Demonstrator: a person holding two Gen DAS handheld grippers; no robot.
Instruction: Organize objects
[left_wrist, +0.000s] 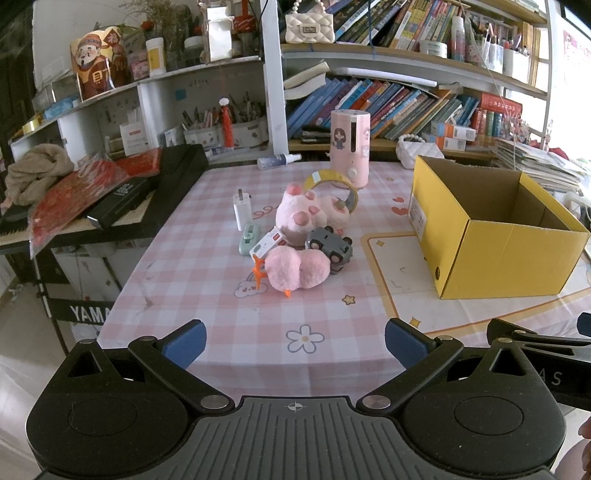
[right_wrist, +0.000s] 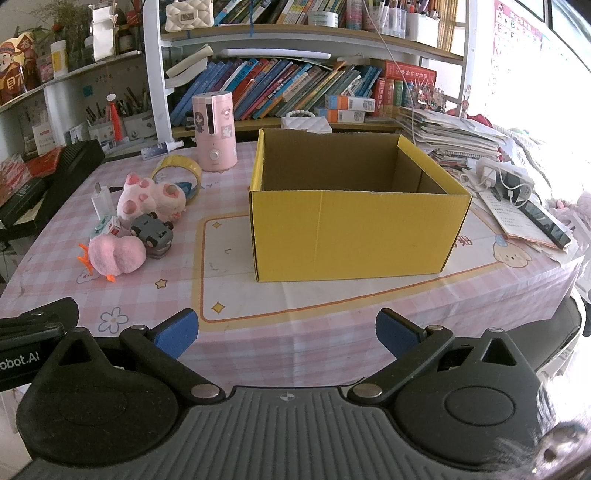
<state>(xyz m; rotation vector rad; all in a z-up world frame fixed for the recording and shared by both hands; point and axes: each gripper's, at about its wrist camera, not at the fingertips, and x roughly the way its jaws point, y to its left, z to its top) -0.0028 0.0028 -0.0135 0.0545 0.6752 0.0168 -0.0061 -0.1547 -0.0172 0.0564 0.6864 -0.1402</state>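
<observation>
An open yellow cardboard box (left_wrist: 509, 254) (right_wrist: 351, 229) stands on the pink checked table; its inside looks empty. Left of it lies a pile: a pink plush chick (left_wrist: 297, 267) (right_wrist: 116, 254), a grey toy car (left_wrist: 330, 247) (right_wrist: 151, 232), a pink paw plush (left_wrist: 303, 214) (right_wrist: 147, 201), a yellow tape roll (left_wrist: 334, 182) (right_wrist: 177, 166), a white charger (left_wrist: 242, 210) (right_wrist: 101, 201), a green small case (left_wrist: 249, 236) and a small white-red box (left_wrist: 267, 245) (right_wrist: 110, 227). My left gripper (left_wrist: 295, 343) is open, near the table's front edge before the pile. My right gripper (right_wrist: 286, 332) is open, before the box.
A pink humidifier (left_wrist: 351, 147) (right_wrist: 216, 133) and a spray bottle (left_wrist: 279, 160) stand at the back. Bookshelves run behind. A black keyboard (left_wrist: 147, 192) with red packets lies left. Papers, a power strip and a phone (right_wrist: 517, 199) lie right of the box.
</observation>
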